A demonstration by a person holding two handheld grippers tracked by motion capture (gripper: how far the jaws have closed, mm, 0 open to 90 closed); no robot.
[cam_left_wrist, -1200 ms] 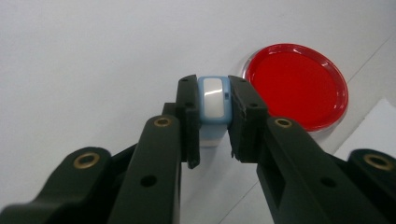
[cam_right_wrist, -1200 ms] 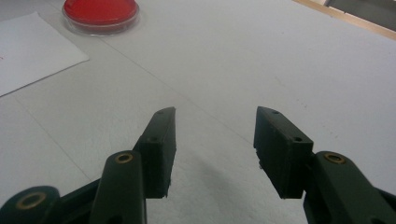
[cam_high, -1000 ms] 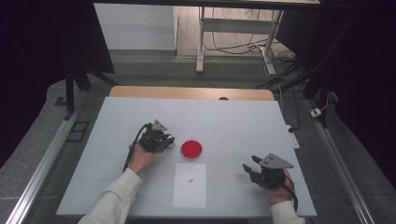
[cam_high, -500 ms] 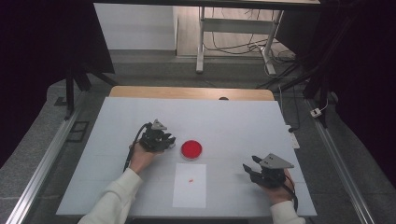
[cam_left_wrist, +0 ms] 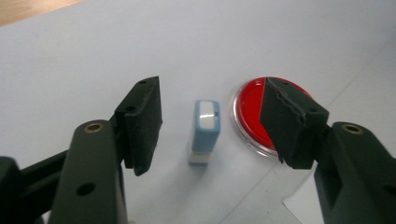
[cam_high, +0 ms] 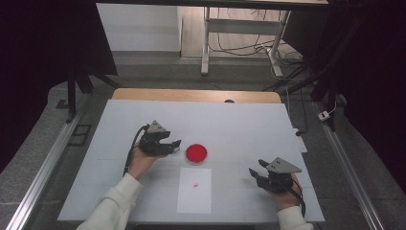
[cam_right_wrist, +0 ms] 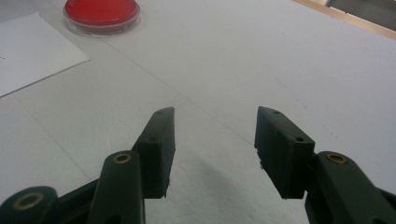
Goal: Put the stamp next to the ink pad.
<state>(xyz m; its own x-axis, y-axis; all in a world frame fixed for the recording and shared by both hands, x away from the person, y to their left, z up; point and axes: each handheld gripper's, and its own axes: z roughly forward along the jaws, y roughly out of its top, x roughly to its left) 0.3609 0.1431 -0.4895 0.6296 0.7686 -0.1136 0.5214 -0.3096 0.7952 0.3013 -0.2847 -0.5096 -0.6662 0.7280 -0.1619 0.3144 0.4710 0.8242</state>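
A small blue and white stamp [cam_left_wrist: 205, 130] stands upright on the white table [cam_high: 239, 129], just left of a round red ink pad dish [cam_high: 196, 153] [cam_left_wrist: 250, 112]. My left gripper [cam_high: 174, 143] [cam_left_wrist: 212, 91] sits around the stamp. Its jaws have just been opening, and both pads now stand clear of the stamp's sides. A white sheet of paper [cam_high: 194, 191] with a small red mark lies in front of the dish. My right gripper [cam_high: 255, 172] [cam_right_wrist: 215, 121] rests at the table's right front, open with nothing between its jaws, pointing toward the dish [cam_right_wrist: 102, 11].
A wooden strip [cam_high: 196, 95] runs along the table's far edge. Metal rails [cam_high: 43, 167] flank the table on both sides. A corner of the paper [cam_right_wrist: 28, 46] lies left of the right gripper. Bare white surface spreads behind the dish.
The left gripper's jaws have spread apart, leaving the stamp standing free between them. The right gripper has stayed where it was.
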